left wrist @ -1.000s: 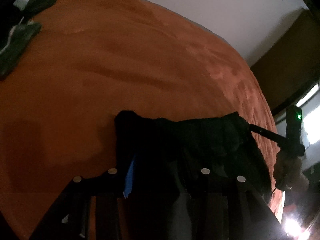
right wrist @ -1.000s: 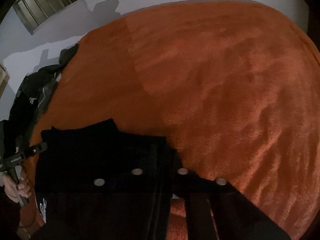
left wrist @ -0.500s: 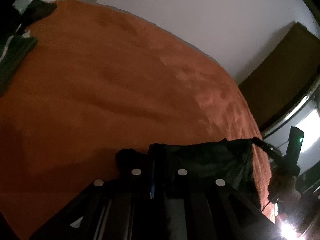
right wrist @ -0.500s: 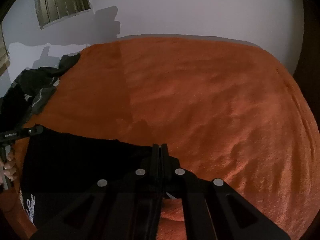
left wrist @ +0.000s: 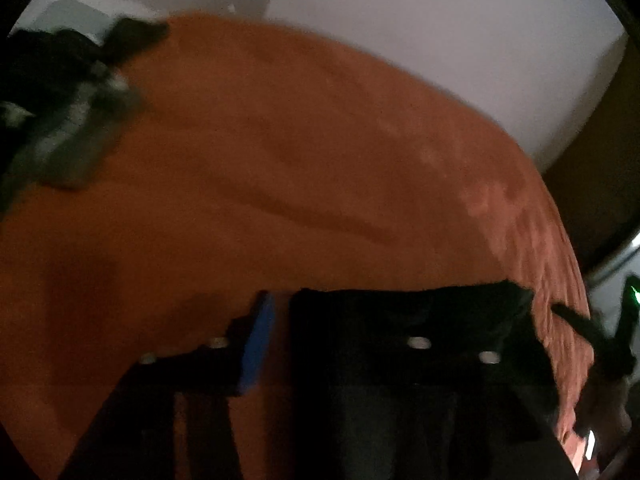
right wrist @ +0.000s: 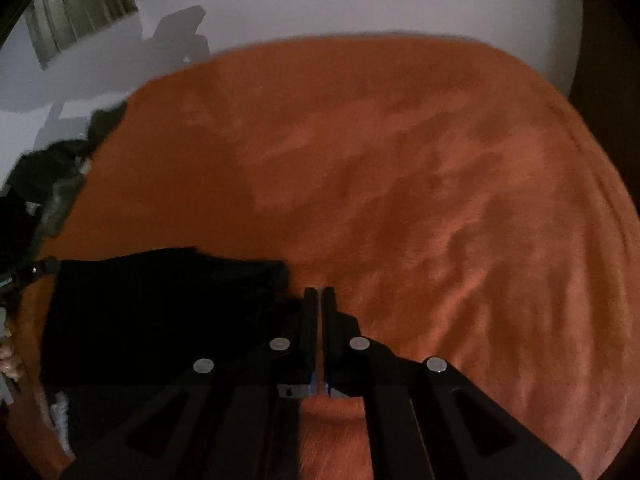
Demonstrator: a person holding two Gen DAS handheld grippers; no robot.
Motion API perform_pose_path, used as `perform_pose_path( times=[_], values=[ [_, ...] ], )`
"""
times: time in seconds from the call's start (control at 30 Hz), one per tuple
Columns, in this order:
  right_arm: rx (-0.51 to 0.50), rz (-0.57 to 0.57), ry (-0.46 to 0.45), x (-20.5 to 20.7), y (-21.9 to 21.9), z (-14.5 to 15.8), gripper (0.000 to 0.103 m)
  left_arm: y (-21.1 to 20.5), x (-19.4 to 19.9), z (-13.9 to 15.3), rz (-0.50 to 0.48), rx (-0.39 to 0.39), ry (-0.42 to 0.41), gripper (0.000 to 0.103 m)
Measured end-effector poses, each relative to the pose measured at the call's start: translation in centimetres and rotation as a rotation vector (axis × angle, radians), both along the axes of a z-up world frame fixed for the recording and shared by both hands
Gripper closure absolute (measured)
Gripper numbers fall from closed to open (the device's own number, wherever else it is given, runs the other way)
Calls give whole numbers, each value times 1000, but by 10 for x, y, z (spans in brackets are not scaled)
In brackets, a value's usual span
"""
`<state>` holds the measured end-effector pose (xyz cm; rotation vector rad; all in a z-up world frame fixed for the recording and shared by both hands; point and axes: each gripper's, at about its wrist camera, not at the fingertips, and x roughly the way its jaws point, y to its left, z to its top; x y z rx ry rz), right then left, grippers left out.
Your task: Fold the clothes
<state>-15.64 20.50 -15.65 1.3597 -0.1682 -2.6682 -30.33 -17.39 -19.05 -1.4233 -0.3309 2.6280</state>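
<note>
Only from the right wrist, window beyond black garment

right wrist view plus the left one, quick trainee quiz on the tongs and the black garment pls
1. True or false: the right tongs stand wide open.
2. The black garment lies on: A) an orange blanket; B) a wooden table; C) a white sheet.
3. Fill in: the left tongs show a finger pad coloured ____.

Key: 1 false, they are shut; 2 A; 3 blue.
</note>
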Motion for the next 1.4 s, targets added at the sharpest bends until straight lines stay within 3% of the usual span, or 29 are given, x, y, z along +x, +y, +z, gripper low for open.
perform_pose_path(
  times=[0.1, 0.17, 0.23, 0.27, 0.33, 0.4, 0.63, 0.93, 1.13, 1.2, 1.27, 1.4],
  values=[
    [-17, 23, 19, 47, -16, 14, 97, 33, 32, 6, -14, -55, 9, 35],
    [0, 20, 41, 72, -31, 17, 82, 54, 54, 10, -24, -91, 15, 31],
    [32, 0, 77, 92, -48, 17, 48, 76, 75, 14, -33, -128, 20, 28],
    [47, -17, 115, 97, -57, 17, 46, 87, 86, 15, -38, -146, 23, 28],
    [69, -33, 174, 99, -70, 16, 45, 104, 89, 2, -53, -239, -2, 28],
    [29, -39, 144, 93, -80, 11, 45, 111, 94, -9, -50, -298, -8, 28],
    [53, -23, 115, 82, -98, -21, 45, 83, 98, -24, 9, -168, -4, 28],
    [110, 5, 92, 69, -119, -64, 44, 78, 107, -49, -17, -233, 44, 27],
    [41, 14, 77, 79, -112, -42, 44, 82, 114, -37, 12, -236, 51, 27],
    [-4, 21, 79, 89, -109, -32, 44, 80, 122, -27, 11, -182, 52, 26],
    [-60, 48, 66, 111, -110, -25, 44, 81, 135, -22, -12, -129, 54, 26],
    [-46, 135, 71, 153, -125, -24, 44, 98, 163, -18, -106, -173, 79, 26]
  ],
)
